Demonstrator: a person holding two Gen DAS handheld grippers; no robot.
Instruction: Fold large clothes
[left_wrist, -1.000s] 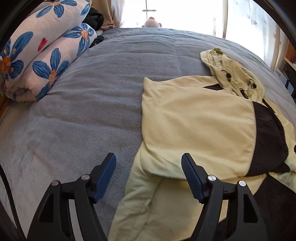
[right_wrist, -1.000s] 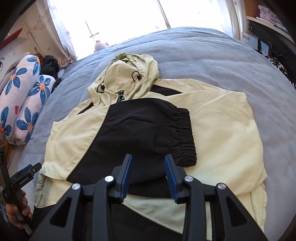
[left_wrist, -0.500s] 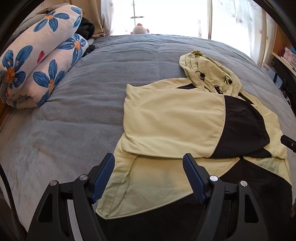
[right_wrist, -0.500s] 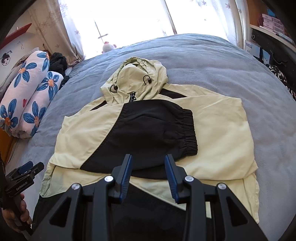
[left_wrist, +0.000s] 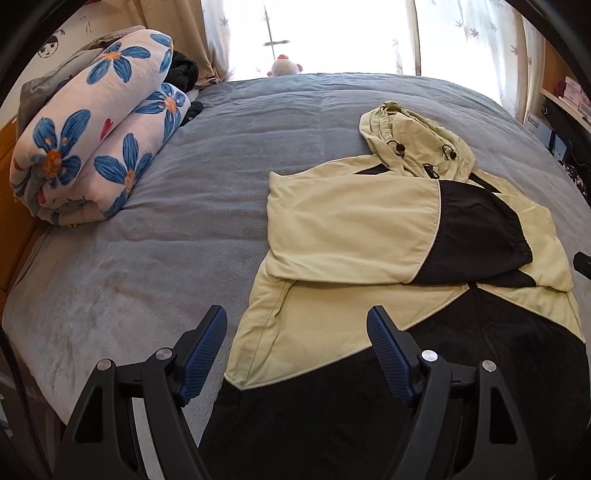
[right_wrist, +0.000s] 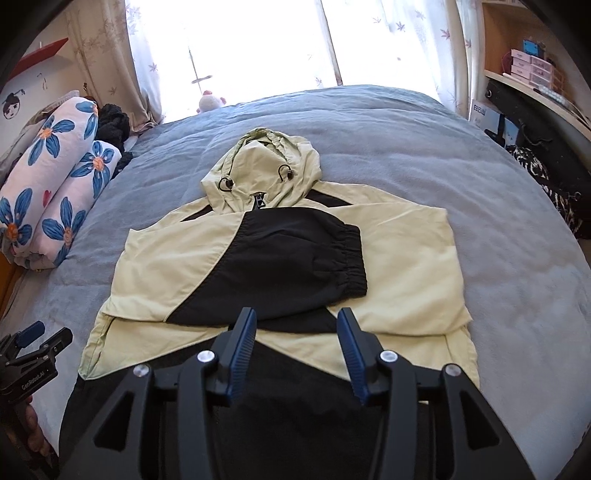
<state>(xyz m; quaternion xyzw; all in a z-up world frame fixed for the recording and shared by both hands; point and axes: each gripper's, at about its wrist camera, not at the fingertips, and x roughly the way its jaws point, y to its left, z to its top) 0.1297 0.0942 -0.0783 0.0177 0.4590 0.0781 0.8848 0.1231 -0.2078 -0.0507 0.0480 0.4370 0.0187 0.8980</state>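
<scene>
A pale yellow and black hooded jacket (left_wrist: 354, 221) lies flat on the grey bed (left_wrist: 184, 229), hood toward the window, both sleeves folded across the chest. It also shows in the right wrist view (right_wrist: 406, 266). My left gripper (left_wrist: 297, 332) is open and empty, above the jacket's lower left part near the hem. My right gripper (right_wrist: 297, 332) is open and empty, above the black lower middle of the jacket. The left gripper also shows at the left edge of the right wrist view (right_wrist: 33, 347).
A rolled floral quilt (left_wrist: 92, 147) lies at the bed's left side, with dark clothing (right_wrist: 114, 122) behind it. A plush toy (right_wrist: 210, 99) sits by the window. Shelves with boxes (right_wrist: 532, 66) and dark items (right_wrist: 546, 173) stand at the right.
Both grippers have pulled back toward the jacket's hem and risen, so more of the jacket shows. The right gripper's jaws have opened wider.
</scene>
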